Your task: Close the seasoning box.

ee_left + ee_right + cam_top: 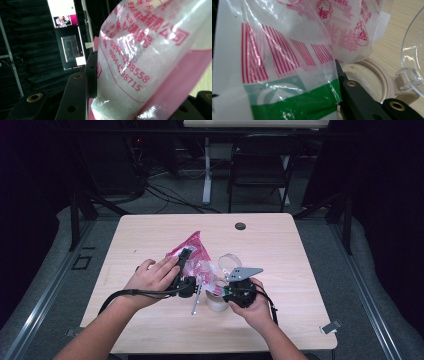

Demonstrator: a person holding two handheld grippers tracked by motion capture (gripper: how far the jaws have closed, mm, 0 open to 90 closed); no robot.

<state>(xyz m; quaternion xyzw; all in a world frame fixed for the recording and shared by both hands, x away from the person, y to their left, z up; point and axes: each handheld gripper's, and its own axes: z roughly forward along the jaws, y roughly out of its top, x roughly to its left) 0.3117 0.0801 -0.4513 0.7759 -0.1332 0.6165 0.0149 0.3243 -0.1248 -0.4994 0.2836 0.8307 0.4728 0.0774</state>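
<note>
Left gripper (186, 265): clenched on the pink-printed plastic bag (196, 256); in the left gripper view the bag's film (150, 57) runs between the two black jaws and is pressed against the left one.
Right gripper (235, 290): clamped on the bag's lower part; in the right gripper view the white, red-striped and green film (274, 75) lies against the black jaw at the right.
Bag: held up off the table (150, 235) between the two grippers, its pink corner tilted up and away from the person; white granular contents show through the clear film.
Jar (217, 301): a small beige container standing on the table just below the bag, between the two hands; in the right gripper view its round rim (384, 77) is open, with pale contents inside.
Lid (230, 262): clear, hinged to the jar and flipped up on its far side.
Spoon (196, 301): a slim metal piece lying on the table just left of the jar.
Table: light wood, a dark round grommet (240, 226) near its far edge.
</note>
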